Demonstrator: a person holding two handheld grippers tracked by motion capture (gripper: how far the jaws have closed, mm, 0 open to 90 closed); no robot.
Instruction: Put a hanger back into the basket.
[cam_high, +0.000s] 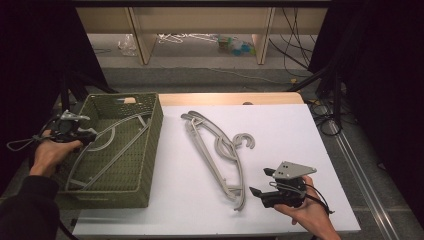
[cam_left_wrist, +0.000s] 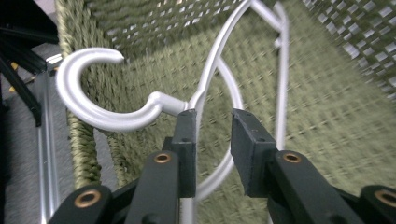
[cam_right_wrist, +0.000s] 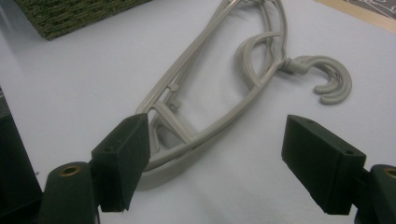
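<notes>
- One olive-green woven plastic basket (cam_high: 150, 150) stands on the left part of the white worktop (cam_high: 290, 145); it serves as the landmark here.
- One light grey plastic hanger (cam_high: 112, 145) lies inside the basket, slanting across its floor, its hook (cam_left_wrist: 88, 88) rising toward the basket's left wall.
- The left tongs (cam_high: 90, 137) sit at the basket's left rim, held by the person's left hand (cam_high: 50, 152).
- In the left gripper view the left tongs (cam_left_wrist: 212, 140) straddle the hanger just below the hook's neck: the jaws stand a little apart, one jaw touching the grey bar, the other clear of it, so they are not clamped on it.
- To the right of the basket, on bare worktop, lies a stack of grey plastic hangers (cam_high: 220, 155), apart from the basket's wall; at least two hooks show side by side in the right gripper view (cam_right_wrist: 327, 79), but the exact count of the stacked hangers cannot be told.
- The right tongs (cam_high: 262, 182) hover farther right of the basket, just beyond the near end of the stack, held by the person's right hand (cam_high: 307, 212).
- In the right gripper view the right tongs (cam_right_wrist: 215, 154) gape wide with nothing between them; the stack's near end lies just beside one jaw.
</notes>
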